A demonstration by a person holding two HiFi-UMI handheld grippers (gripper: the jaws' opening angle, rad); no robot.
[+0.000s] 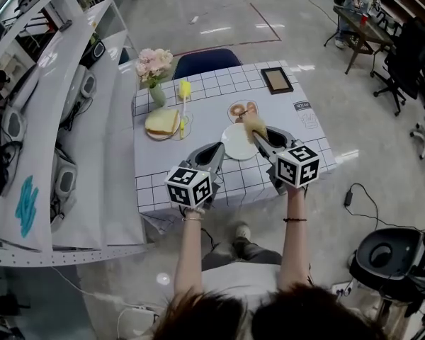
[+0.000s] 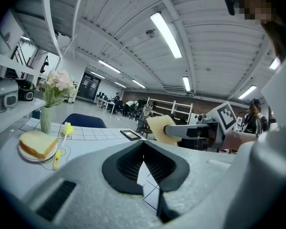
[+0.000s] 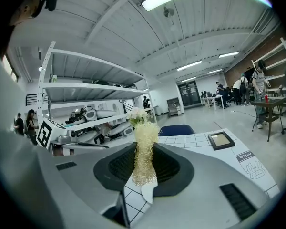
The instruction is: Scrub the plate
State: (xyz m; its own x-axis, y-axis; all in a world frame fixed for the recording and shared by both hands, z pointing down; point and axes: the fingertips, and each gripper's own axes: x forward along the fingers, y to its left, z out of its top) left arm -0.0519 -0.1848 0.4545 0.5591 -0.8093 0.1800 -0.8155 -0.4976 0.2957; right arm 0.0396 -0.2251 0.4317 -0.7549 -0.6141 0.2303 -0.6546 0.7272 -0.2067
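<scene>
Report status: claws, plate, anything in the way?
Left claw shut, at left rim of plate. Right claw shut on scrubber, over the plate's far-right edge; contact unclear. Plate lies flat, nothing blocking it.

The scrubber [image 3: 144,149] looks rough and fibrous, the plate [image 1: 237,144] glossy, the tablecloth [image 1: 214,87] smooth.

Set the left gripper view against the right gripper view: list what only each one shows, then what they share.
Only the left gripper view: the bread on its saucer, the yellow brush, and the right gripper seen side-on. Only the right gripper view: the milk print on the cloth and the left gripper's marker cube. Both: the straw-coloured scrubber clamped in the right gripper, the picture frame, the blue chair, the flowers and the checked tablecloth.
</scene>
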